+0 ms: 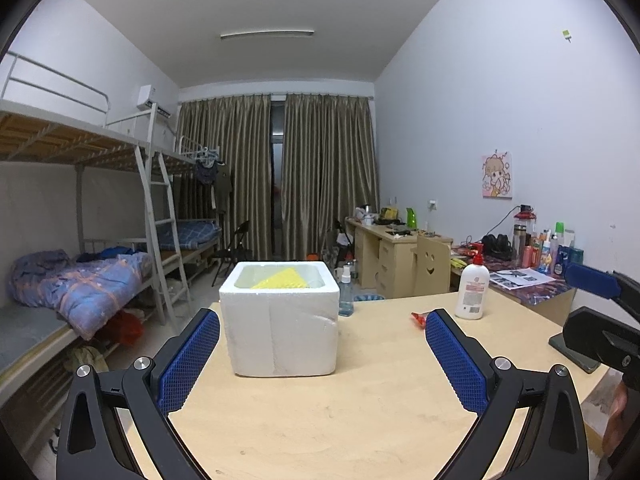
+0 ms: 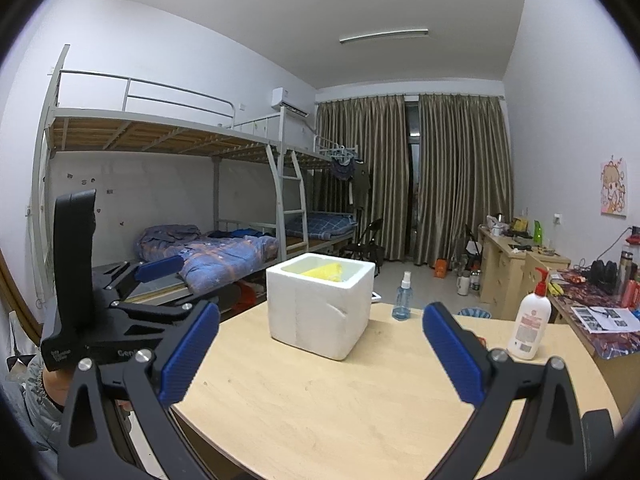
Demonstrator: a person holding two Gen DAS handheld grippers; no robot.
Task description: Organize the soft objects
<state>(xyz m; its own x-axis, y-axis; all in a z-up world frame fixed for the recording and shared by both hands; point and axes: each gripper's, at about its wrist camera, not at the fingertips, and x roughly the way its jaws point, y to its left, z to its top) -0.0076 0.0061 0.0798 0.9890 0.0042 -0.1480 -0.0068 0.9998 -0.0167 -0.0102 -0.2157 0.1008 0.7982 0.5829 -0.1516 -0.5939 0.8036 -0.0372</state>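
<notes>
A white foam box stands on the light wooden table. Inside it lies a yellow soft sponge-like piece, only partly visible over the rim. My left gripper is open, held a little in front of the box, with nothing between its blue pads. My right gripper is also open and empty, facing the box from the near right. In the left wrist view the right gripper shows at the right edge; in the right wrist view the left gripper shows at the left.
A white lotion bottle with a red pump, a small blue spray bottle and a small red item stand on the table. A cluttered desk lies to the right, bunk beds to the left.
</notes>
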